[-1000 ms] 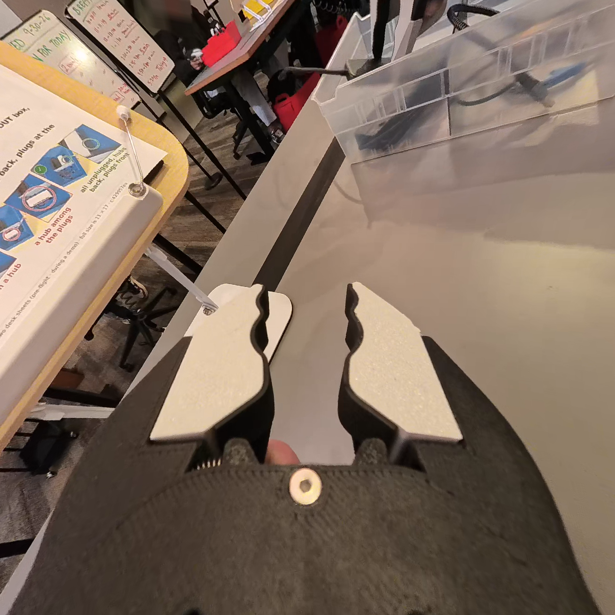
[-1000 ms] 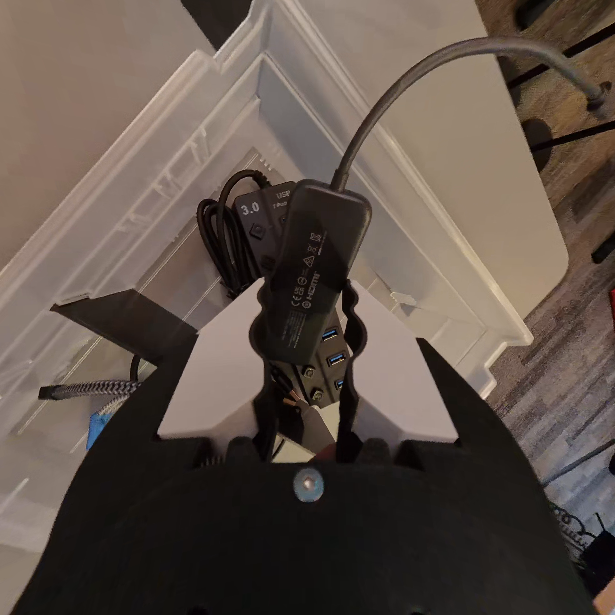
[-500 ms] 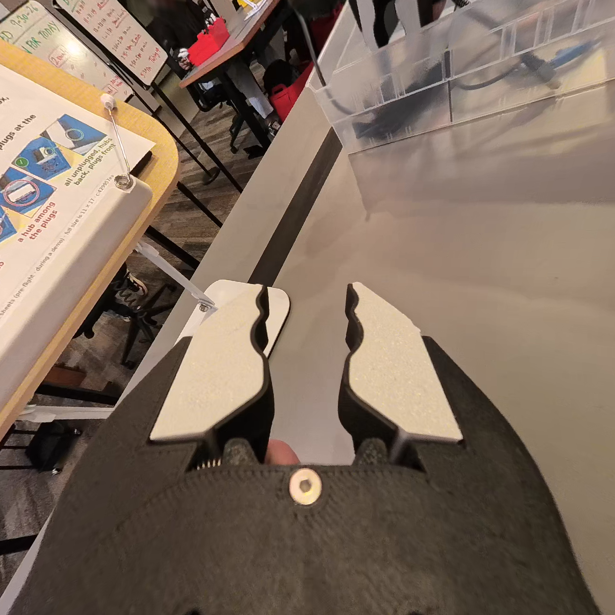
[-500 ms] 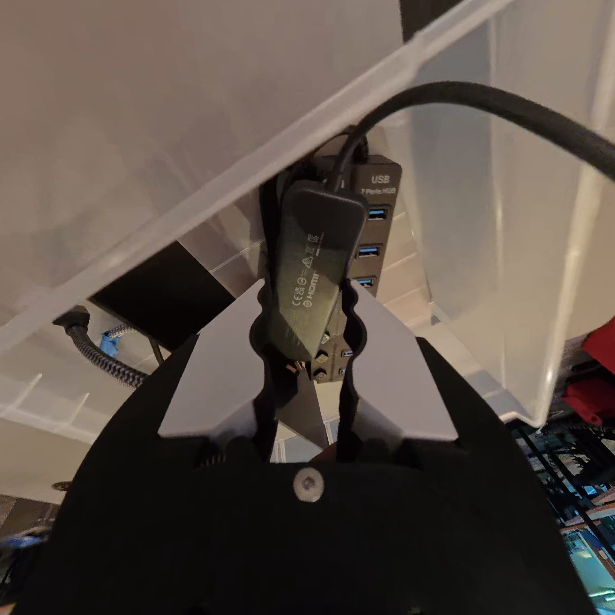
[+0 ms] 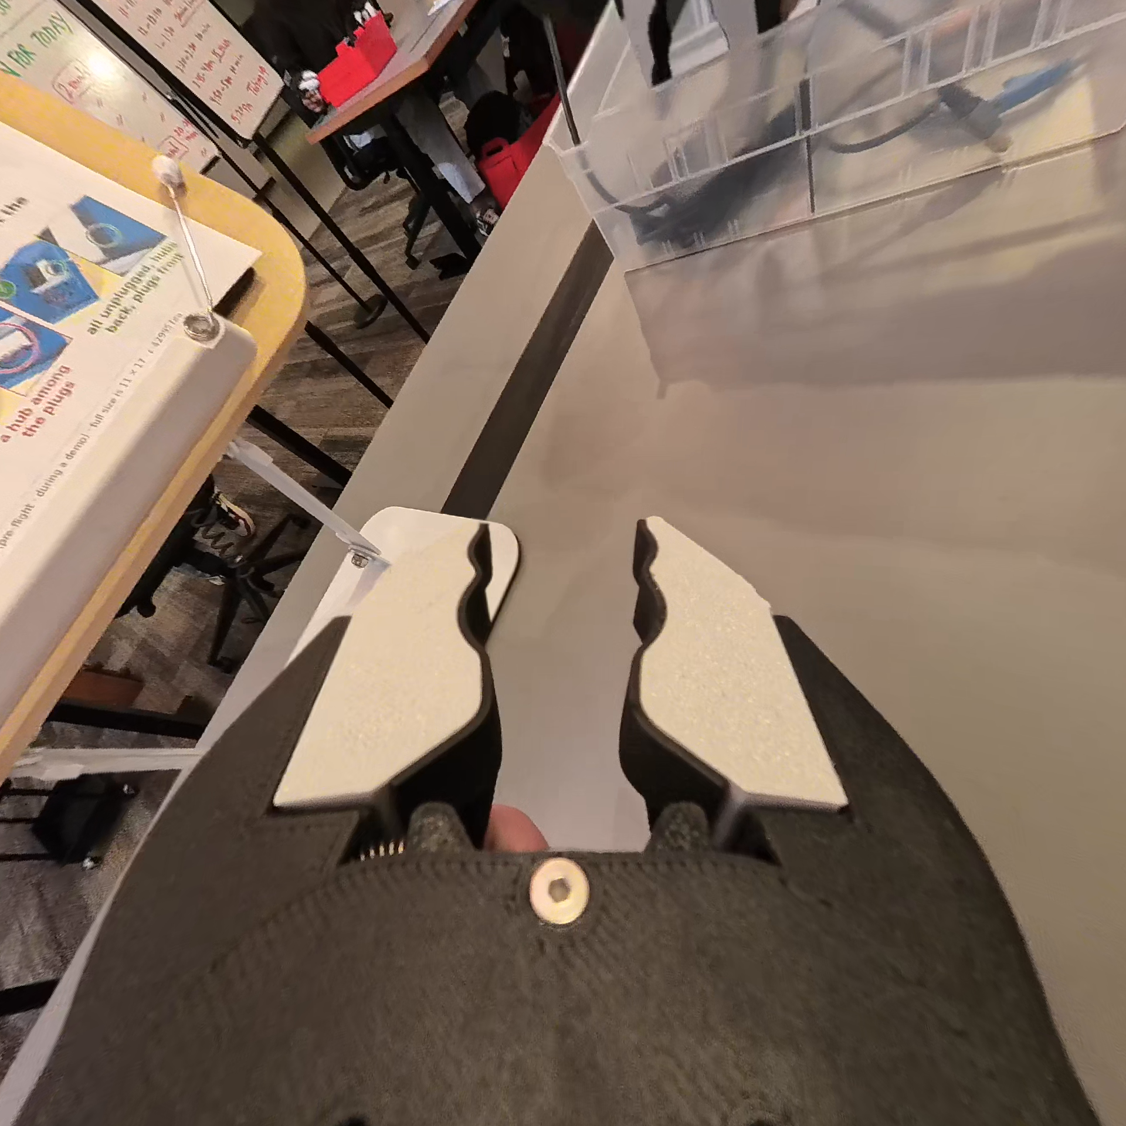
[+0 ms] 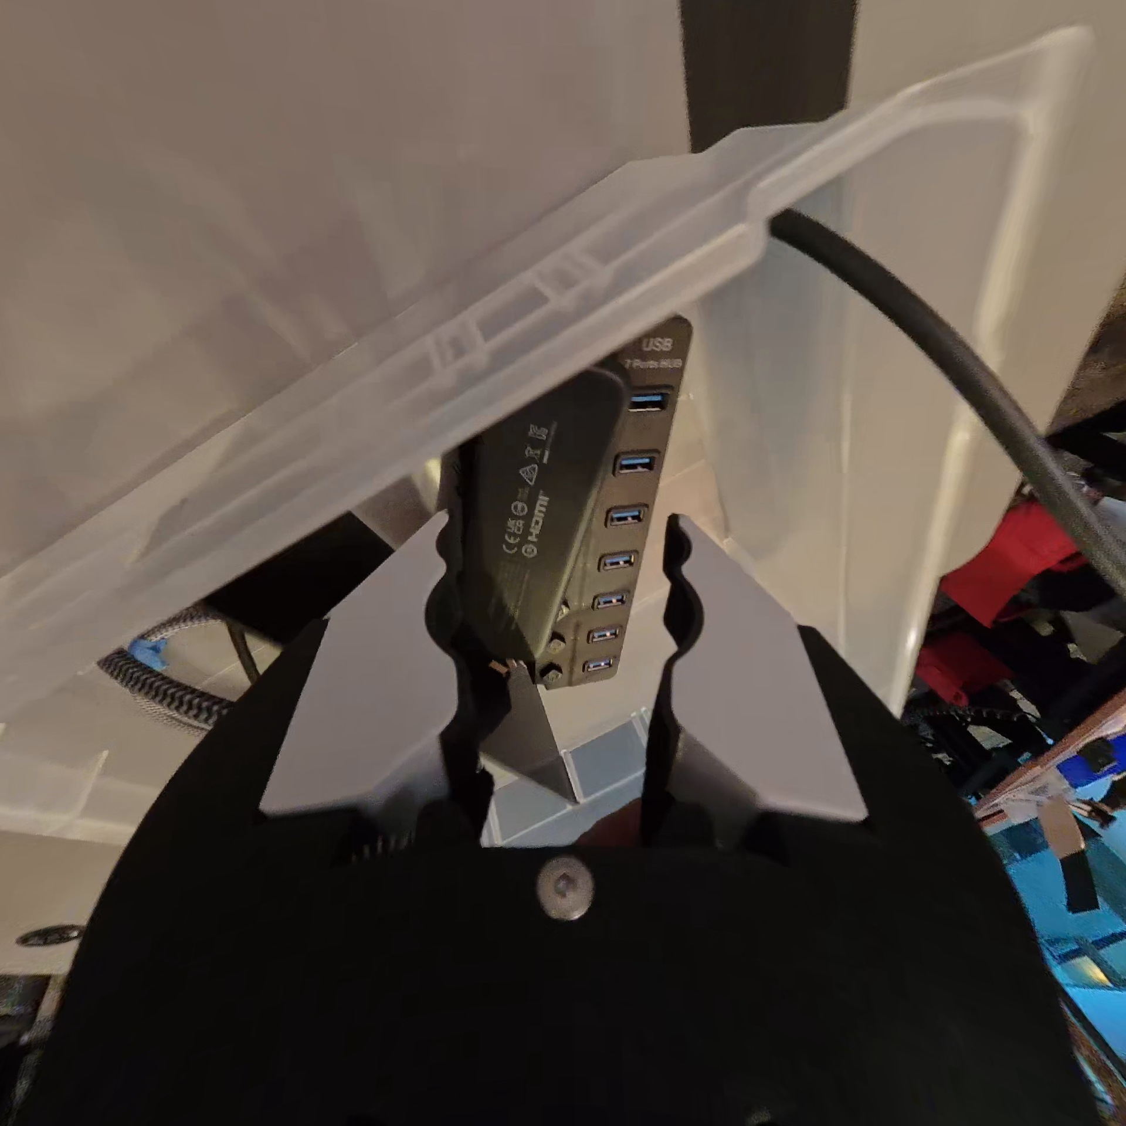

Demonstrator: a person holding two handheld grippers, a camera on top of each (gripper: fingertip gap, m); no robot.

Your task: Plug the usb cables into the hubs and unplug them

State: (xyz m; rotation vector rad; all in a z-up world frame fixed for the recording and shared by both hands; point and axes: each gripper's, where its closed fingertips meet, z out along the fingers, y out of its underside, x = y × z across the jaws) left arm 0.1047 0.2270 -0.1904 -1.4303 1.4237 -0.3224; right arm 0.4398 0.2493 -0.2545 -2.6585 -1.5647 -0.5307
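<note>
Though partly hidden by the bin (image 6: pixel 548 286) rim, slim hub (image 6: pixel 530 487) loose between wide jaws of right gripper (image 6: pixel 559 519); left gripper (image 5: pixel 563 533) wide.

Small hub (image 6: pixel 536 518): far end hidden behind bin rim (image 6: pixel 426 390).
Grey cable (image 6: pixel 950 365): cut by right edge.
Bin contents (image 5: pixel 701 201): blurred.

Our left black two-finger gripper with white pads (image 5: pixel 576 536), jaws parted, nothing between them, our fingertip (image 5: pixel 515 828) showing behind its gap, our right black gripper (image 6: pixel 557 524), jaws spread wide
</note>
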